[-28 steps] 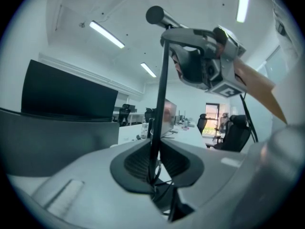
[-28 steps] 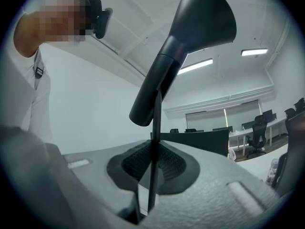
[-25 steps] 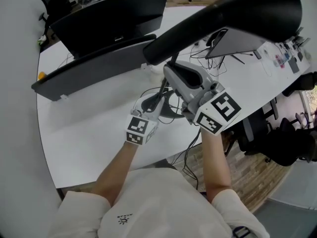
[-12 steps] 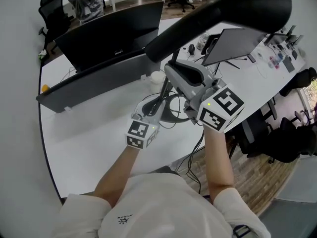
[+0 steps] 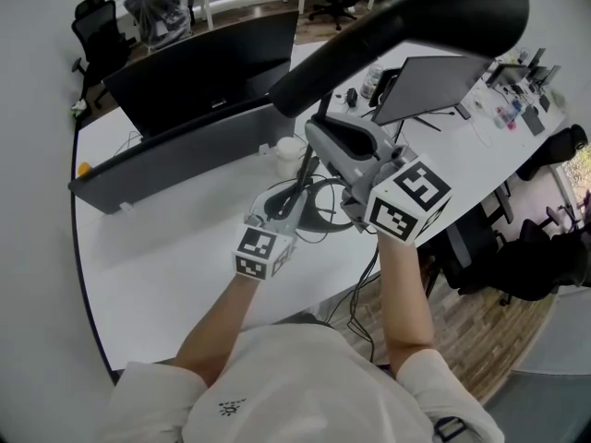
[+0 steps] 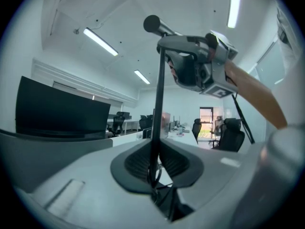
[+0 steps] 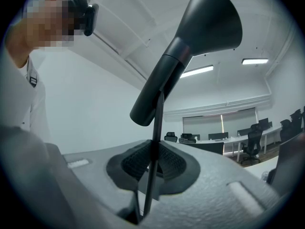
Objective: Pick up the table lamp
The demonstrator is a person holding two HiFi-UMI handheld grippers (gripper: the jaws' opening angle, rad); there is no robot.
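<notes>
In the head view, the table lamp's black shade (image 5: 406, 26) fills the upper right of the frame, and its thin stem (image 5: 303, 172) drops toward the centre. The left gripper (image 5: 288, 199) holds the stem low down and the right gripper (image 5: 319, 141) holds it higher up. Compared with a second ago, the white table (image 5: 166, 238) and the monitor (image 5: 203, 63) sit a little further below the two grippers. I take that to mean the lamp has been lifted slightly. The dark ring under the left gripper may be the lamp's base or only a cable, so I cannot tell whether the lamp is clear of the table.

In the left gripper view, the left gripper (image 6: 155, 163) has its ribbed pads pressed against the stem (image 6: 158, 104). The right gripper (image 6: 200, 66) is clamped further up the same stem.

In the right gripper view, the right gripper (image 7: 152, 163) is likewise closed on the stem (image 7: 155, 128). The shade (image 7: 190, 46) flares out at the upper centre of the frame.

With both grips firm, the pick-up looks nearly done.
</notes>
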